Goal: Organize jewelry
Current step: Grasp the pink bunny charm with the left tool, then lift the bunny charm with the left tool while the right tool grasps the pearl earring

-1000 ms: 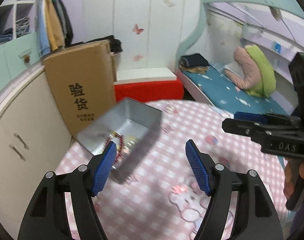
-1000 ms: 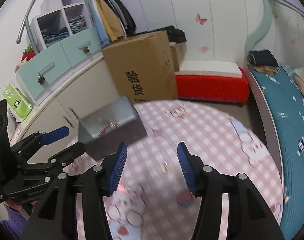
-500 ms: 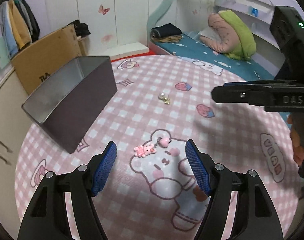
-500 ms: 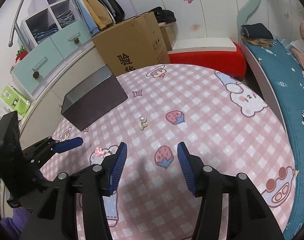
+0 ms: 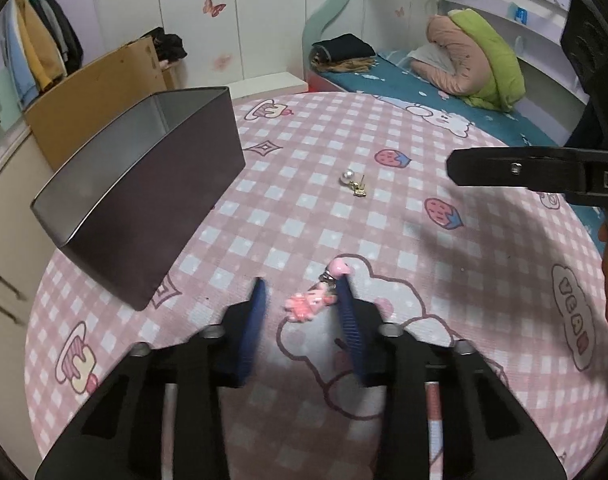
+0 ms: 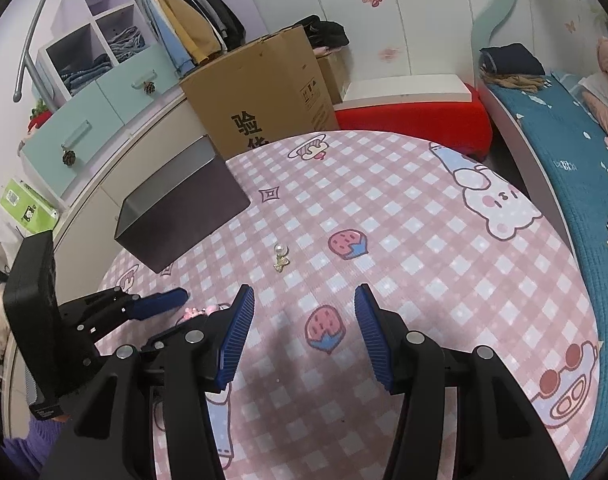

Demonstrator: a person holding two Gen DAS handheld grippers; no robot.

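1. Left wrist view: the left gripper (image 5: 301, 304) is low over the pink checked tablecloth (image 5: 484, 280), its blue fingers narrowed around the pink charm (image 5: 310, 302). The right pad touches the charm; whether the left pad does cannot be told, as it is blurred.
2. The grey tin box (image 5: 143, 200) stands to the left and beyond, well apart from the charm. The pearl earring (image 5: 354, 183) lies further out in the middle of the cloth. One black finger of the right gripper (image 5: 516, 168) reaches in from the right, above the cloth.
3. Right wrist view: the right gripper (image 6: 304, 328) hovers with fingers spread wide, holding nothing; a strawberry print lies between them.
4. The earring (image 6: 280, 257) lies ahead, the box (image 6: 183, 212) further left, with a cardboard carton (image 6: 263, 96) behind it. The charm (image 6: 201, 312) shows partly, hidden behind the left gripper (image 6: 191, 308).
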